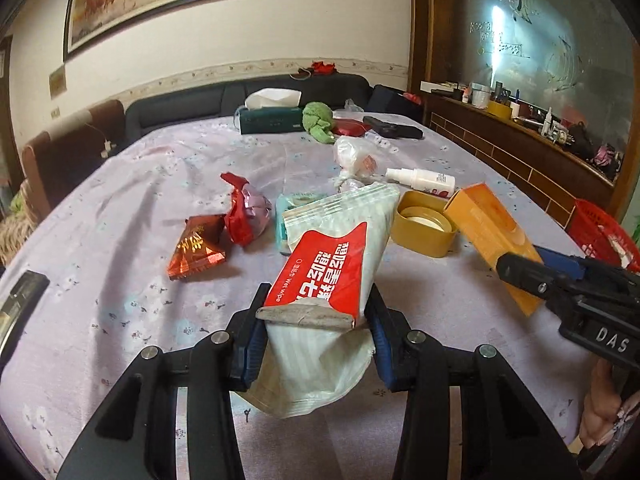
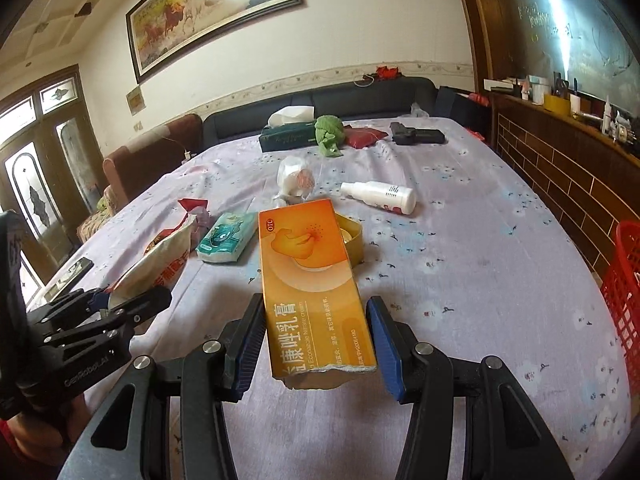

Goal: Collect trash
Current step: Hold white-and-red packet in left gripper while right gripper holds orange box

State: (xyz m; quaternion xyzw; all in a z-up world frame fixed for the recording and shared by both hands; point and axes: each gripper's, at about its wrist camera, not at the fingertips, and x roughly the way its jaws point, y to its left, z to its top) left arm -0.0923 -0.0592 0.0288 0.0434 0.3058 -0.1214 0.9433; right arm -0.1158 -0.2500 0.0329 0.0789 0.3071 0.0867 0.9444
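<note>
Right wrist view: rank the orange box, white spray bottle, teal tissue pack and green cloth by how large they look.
1. orange box, though nearest the camera
2. teal tissue pack
3. white spray bottle
4. green cloth, farthest away, so unsure

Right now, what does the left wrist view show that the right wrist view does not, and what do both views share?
Only the left wrist view shows the red triangular wrapper beside the red foil ball, and the wet wipe pack's printed red front between the left gripper's jaws.

Only the right wrist view shows the glass door at far left, and the orange box's printed top, held by the right gripper.

Both show the golden lid, white spray bottle, teal tissue pack and red basket.
</note>
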